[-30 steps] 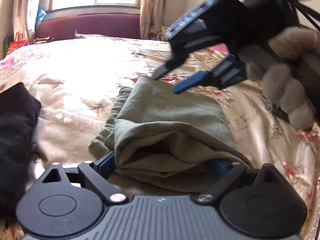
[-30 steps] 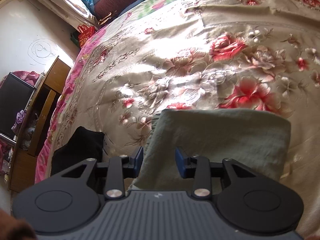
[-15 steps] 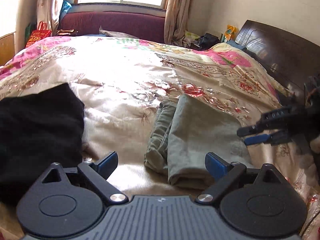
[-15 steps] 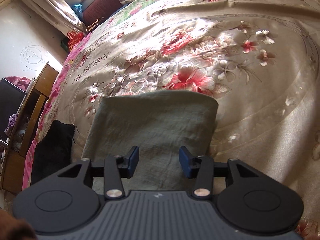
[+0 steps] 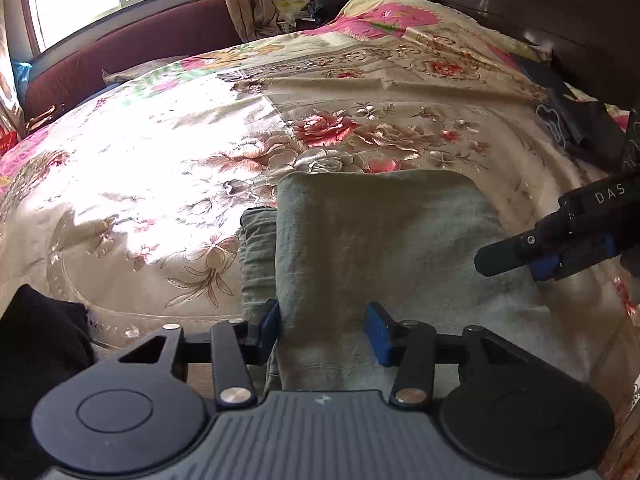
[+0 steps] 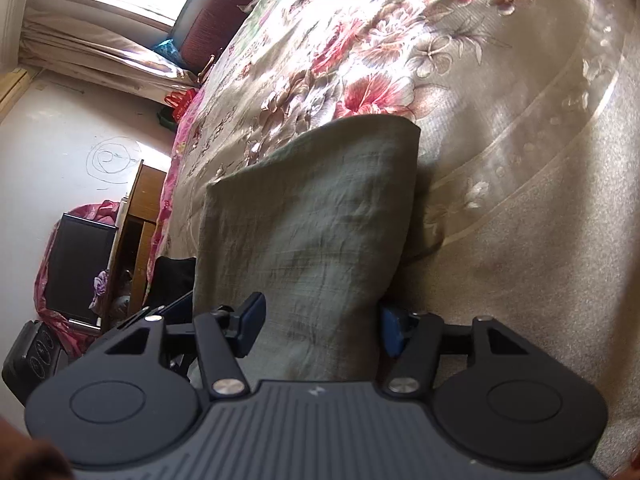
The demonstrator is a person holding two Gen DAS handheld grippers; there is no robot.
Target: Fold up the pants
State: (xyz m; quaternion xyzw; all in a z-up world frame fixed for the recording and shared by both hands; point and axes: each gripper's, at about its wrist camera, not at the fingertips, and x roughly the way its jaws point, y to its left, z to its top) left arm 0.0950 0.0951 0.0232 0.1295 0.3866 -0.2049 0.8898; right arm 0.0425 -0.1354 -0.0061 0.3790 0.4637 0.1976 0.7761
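Observation:
Olive-green pants (image 5: 380, 240) lie folded into a flat rectangle on the floral bedspread (image 5: 160, 184). My left gripper (image 5: 324, 332) is at their near edge. Its jaws are closing: the left pad is at the top fold's left side and the right pad rests over the cloth, with no clear pinch. My right gripper (image 5: 516, 258) reaches in from the right, low at the pants' right edge. In the right wrist view the pants (image 6: 312, 216) fill the gap of the right gripper (image 6: 320, 326). Its jaws are opening, one pad over the cloth, the other beside its edge.
A black garment (image 5: 40, 340) lies at the near left of the bed. Dark clothes (image 5: 576, 120) sit by the dark headboard (image 5: 560, 20) at the right. A maroon sofa (image 5: 120, 52) stands under the window. A wooden cabinet (image 6: 140, 208) and a black screen (image 6: 80, 268) stand beside the bed.
The pants went from a bunched fold to lying flat. My left gripper swung over their near edge and narrowed. My right gripper came down to their right edge and widened.

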